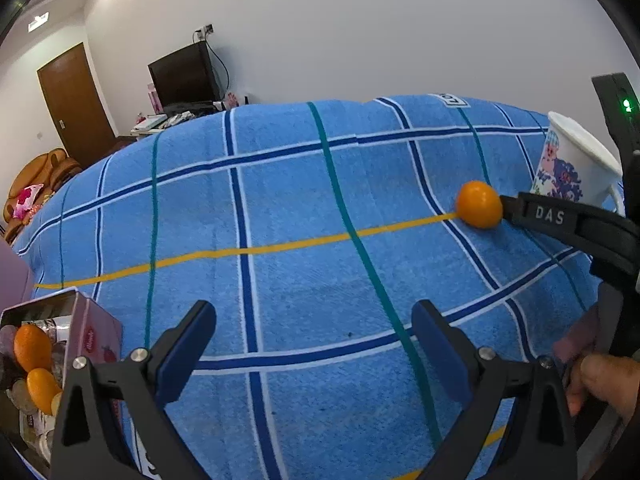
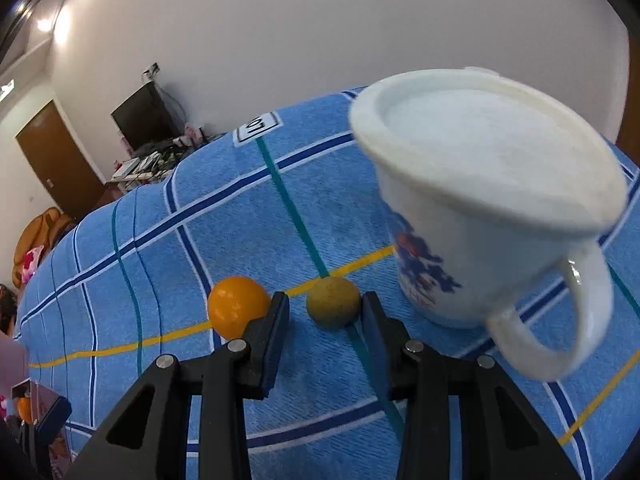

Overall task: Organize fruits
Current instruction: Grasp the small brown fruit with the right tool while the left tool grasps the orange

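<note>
While checking the right wrist view, found the right gripper [image 2: 325,309] parted only narrowly and straddling a small yellow-green fruit [image 2: 333,302] at its tips, dead ahead at 12 o'clock. Read the 3 o'clock pad as touching or nearly touching the skin and the 9 o'clock pad as just short of it; called that not yet clamped, nothing lifted. Placed the fruit on the blue checked towel [image 2: 240,220], resting on the yellow stripe. Logged an orange fruit [image 2: 238,306] just beside at 9 o'clock, against the outside of the near finger, and a white printed mug [image 2: 480,200] near at 2 o'clock, standing on the towel. Found the left gripper [image 1: 314,316] spread wide with nothing between, hovering over bare towel. Spotted a pink tin [image 1: 96,320] at 8 o'clock in that view, already holding two orange fruits [image 1: 32,348] among wrapped bits. Caught a hand [image 1: 600,376] gripping a tool handle at 4 o'clock. Judged the yellow-green fruit light, round, firm-skinned but bruisable, likely to roll or squirt forward off soft terry under an off-centre pinch. Recommended pads across the widest middle, seated deeper than the tips, gentle squeeze only. Flagged the orange neighbour as easy to nudge and the mug as a knock risk during lift-out. Guessed the tin as destination, not confirmed.
</note>
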A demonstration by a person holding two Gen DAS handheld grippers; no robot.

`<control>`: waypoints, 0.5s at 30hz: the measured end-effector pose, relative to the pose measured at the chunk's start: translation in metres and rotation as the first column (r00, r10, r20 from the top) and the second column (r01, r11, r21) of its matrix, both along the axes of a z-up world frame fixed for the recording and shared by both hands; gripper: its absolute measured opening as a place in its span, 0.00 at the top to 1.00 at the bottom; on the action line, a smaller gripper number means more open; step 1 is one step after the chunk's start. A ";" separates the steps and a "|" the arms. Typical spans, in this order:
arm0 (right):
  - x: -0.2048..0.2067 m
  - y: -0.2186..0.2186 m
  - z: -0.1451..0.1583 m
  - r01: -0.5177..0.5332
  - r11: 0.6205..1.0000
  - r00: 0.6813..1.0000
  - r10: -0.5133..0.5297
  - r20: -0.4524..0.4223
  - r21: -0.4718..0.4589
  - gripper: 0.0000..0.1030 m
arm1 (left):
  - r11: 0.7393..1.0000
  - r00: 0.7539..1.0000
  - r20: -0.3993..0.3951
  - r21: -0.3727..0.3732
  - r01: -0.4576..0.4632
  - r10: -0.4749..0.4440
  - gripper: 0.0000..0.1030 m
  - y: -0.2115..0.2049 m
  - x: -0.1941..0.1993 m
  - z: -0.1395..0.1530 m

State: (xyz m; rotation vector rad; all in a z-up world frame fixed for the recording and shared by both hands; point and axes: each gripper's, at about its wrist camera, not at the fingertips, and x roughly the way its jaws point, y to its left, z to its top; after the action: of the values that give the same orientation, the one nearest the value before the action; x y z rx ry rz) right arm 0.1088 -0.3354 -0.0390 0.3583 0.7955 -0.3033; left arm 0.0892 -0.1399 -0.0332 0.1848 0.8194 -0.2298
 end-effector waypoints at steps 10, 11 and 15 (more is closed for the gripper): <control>-0.043 -0.004 0.001 -0.088 0.996 0.996 0.087 0.027 0.013 0.71 | 1.000 1.000 0.000 -0.013 0.001 -0.001 0.05 -0.014 0.006 0.004; -0.052 -0.005 0.003 -0.096 0.995 0.995 0.095 0.036 0.005 0.71 | 1.000 1.000 0.001 -0.016 0.007 -0.007 0.05 -0.018 0.007 0.006; -0.078 -0.019 0.008 -0.081 0.997 0.993 0.082 0.084 -0.013 0.71 | 0.997 0.999 -0.002 -0.059 0.046 -0.046 0.09 -0.046 0.013 0.012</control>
State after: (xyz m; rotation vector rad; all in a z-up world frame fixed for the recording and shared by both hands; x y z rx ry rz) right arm 0.0303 -0.3549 -0.0308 0.3264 0.7231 -0.2141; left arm 0.1018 -0.1860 -0.0209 0.1477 0.8109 -0.2976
